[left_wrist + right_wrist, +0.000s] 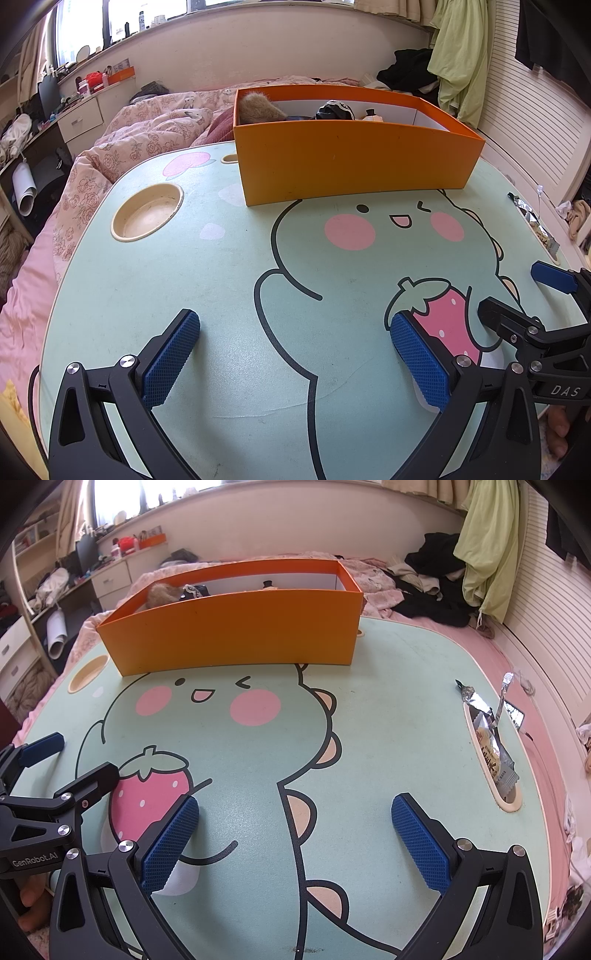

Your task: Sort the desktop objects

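Left wrist view: my left gripper [295, 354] hangs tilted down over the bare table [221, 280], jaws spread, nothing between them — the orange box [351, 158] at the far edge already holds what look like soft toys.

Right wrist view: my right gripper [295, 834] mirrors it, spread and empty; a snack wrapper [491, 746] lies in the side slot.

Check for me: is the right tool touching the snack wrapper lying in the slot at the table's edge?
Apart. The right wrist view shows the right tool open over bare table, with green tabletop plainly between its nearer pad and the snack wrapper.
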